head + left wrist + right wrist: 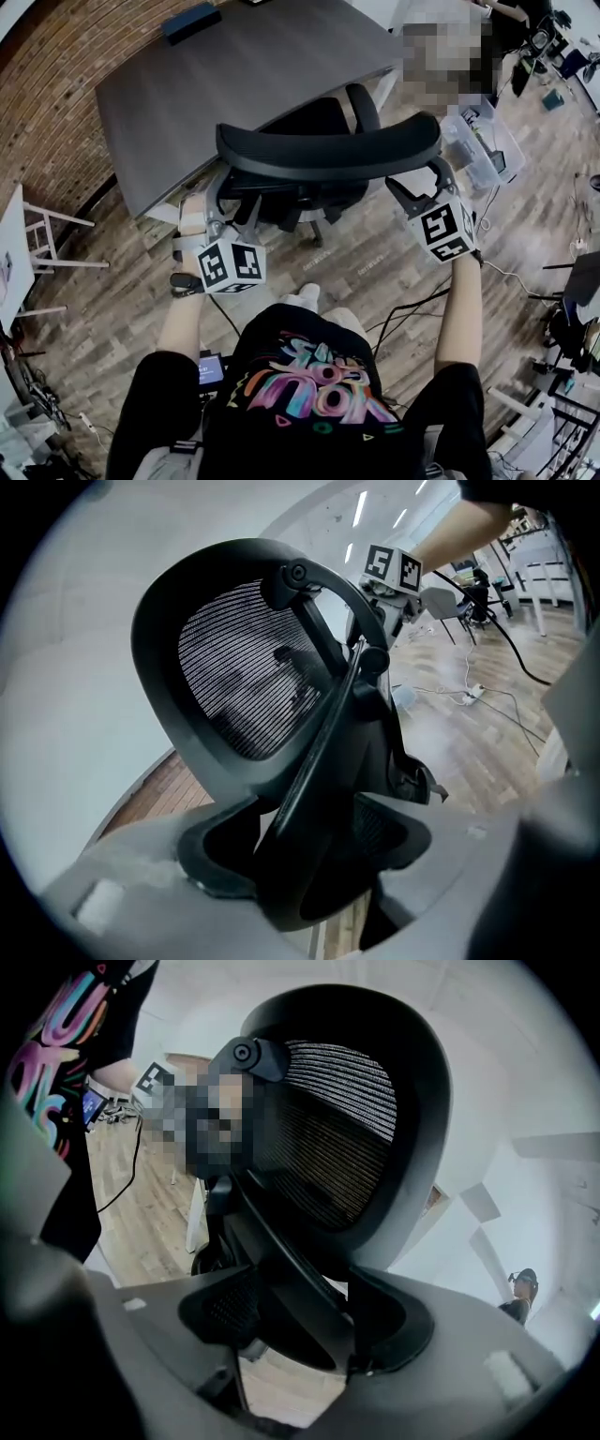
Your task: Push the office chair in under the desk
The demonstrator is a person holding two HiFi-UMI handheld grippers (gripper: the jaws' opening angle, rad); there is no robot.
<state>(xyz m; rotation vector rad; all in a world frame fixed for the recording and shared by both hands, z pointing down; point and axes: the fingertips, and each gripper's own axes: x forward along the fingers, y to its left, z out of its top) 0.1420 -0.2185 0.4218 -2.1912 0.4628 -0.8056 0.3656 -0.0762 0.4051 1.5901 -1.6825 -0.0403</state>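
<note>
Closest in, the person's forearms (183, 323) hold the left gripper (230, 192) and right gripper (422, 183) clamped on the nine and three o'clock ends of the office chair (328, 150) backrest, its seat barely reaching the desk (234, 75) edge at twelve o'clock, so most of the push looks left.

We count one office chair (328, 150), one desk (234, 66) and one dark flat box (191, 21) on the desk. We count two grippers, the left gripper (218, 195) and the right gripper (419, 187), and two marker cubes (230, 265), one per gripper.
</note>
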